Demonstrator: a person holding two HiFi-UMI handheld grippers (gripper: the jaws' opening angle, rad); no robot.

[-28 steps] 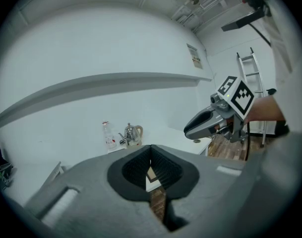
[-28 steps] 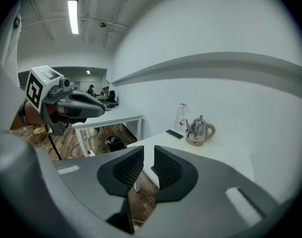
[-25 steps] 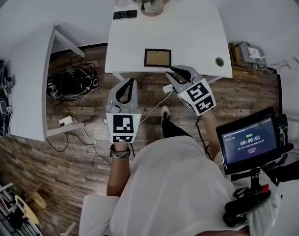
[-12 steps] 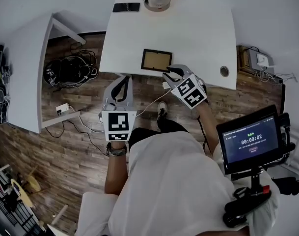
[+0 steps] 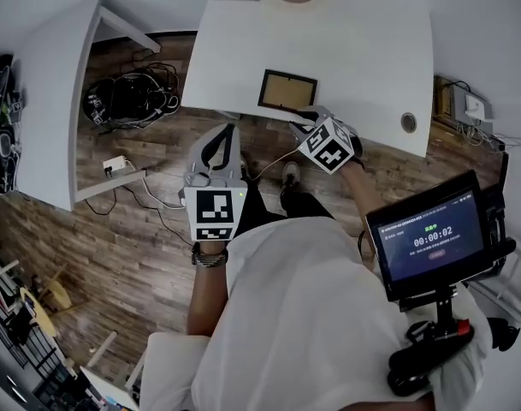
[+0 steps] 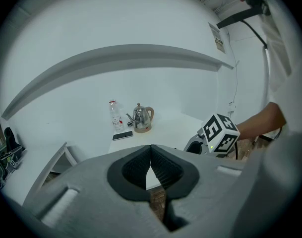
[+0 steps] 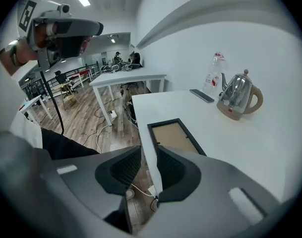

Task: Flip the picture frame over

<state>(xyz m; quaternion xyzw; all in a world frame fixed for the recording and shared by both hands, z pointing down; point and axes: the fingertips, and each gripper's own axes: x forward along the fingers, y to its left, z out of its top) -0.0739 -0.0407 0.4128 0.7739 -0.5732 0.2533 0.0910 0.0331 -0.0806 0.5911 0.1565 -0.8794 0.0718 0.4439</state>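
The picture frame (image 5: 287,90) lay flat on the white counter (image 5: 363,50), close to its front edge. Its brown backing board was turned up (a black rim ran around the board). The right hand-held gripper (image 5: 311,125) pointed down toward the edge of the counter, just in front of the frame and not touching it. Its jaws had just been opening and stood apart, released. In the right gripper view only the edge of the counter showed in the gap between them, and the frame lay beyond the tips. The left hand-held gripper (image 5: 227,131) hung to the left of the frame, in front of the counter and over the wooden floor (image 5: 149,255), apart from the frame. Its jaws were clenched together at the tips, with nothing between them. At the far side of the counter stood a metal kettle (image 7: 238,100), with a dark phone (image 7: 202,95) and a clear bottle (image 7: 213,76) near it.
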